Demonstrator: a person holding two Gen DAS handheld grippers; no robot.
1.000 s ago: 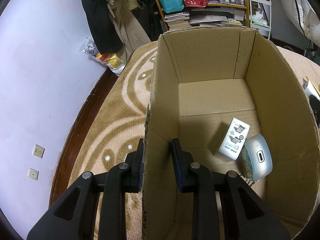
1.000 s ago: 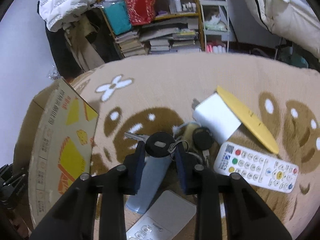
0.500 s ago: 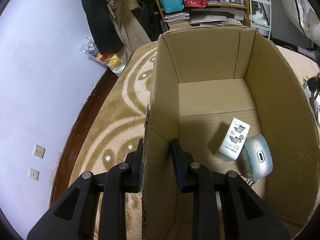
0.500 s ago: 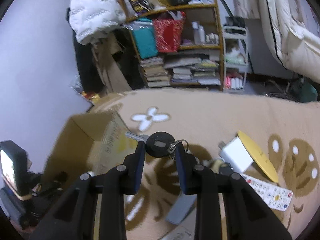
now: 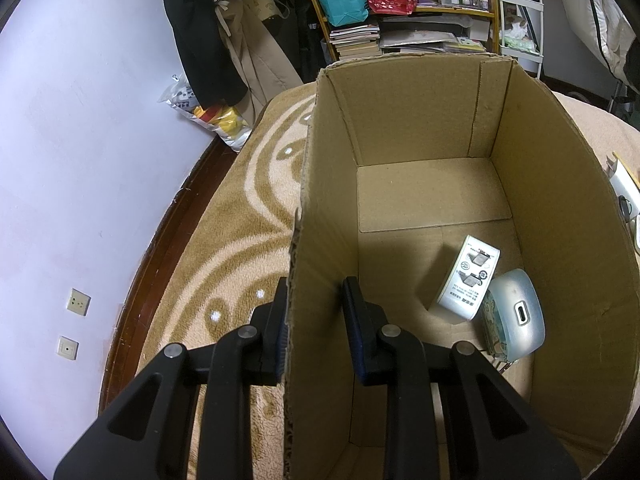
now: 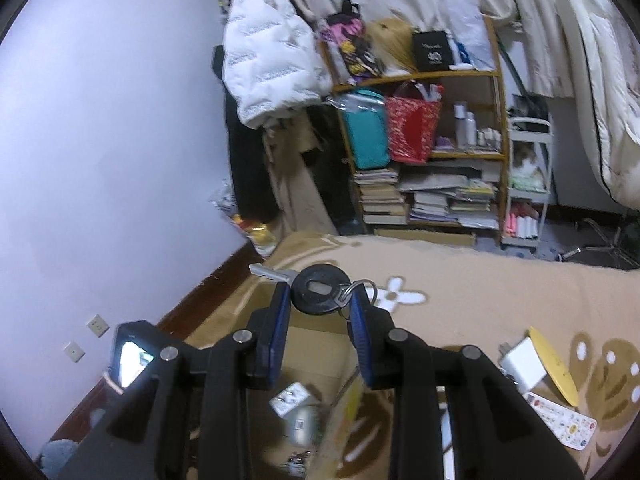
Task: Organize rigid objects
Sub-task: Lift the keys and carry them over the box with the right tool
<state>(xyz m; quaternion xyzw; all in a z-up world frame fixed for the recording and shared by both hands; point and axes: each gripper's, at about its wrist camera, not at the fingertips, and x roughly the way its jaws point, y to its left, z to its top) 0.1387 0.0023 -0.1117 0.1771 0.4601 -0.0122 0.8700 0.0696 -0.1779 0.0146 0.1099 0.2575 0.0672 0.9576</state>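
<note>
Left wrist: left tongs [image 5: 314, 320] straddle the near wall of the open brown cardboard box [image 5: 560, 184], clamped on it. Right wrist: right tongs [image 6: 320, 308] grip the black round-headed key [image 6: 320, 290], raised above the box [image 6: 316, 354].

My view: dim warm indoor light, strong fisheye bending at edges, black corners. Left view sharp; soft shadow inside cardboard box [image 5: 560, 184]. Right view motion-blurred, worst along bottom; bright screen [image 6: 132, 362] glares.
</note>
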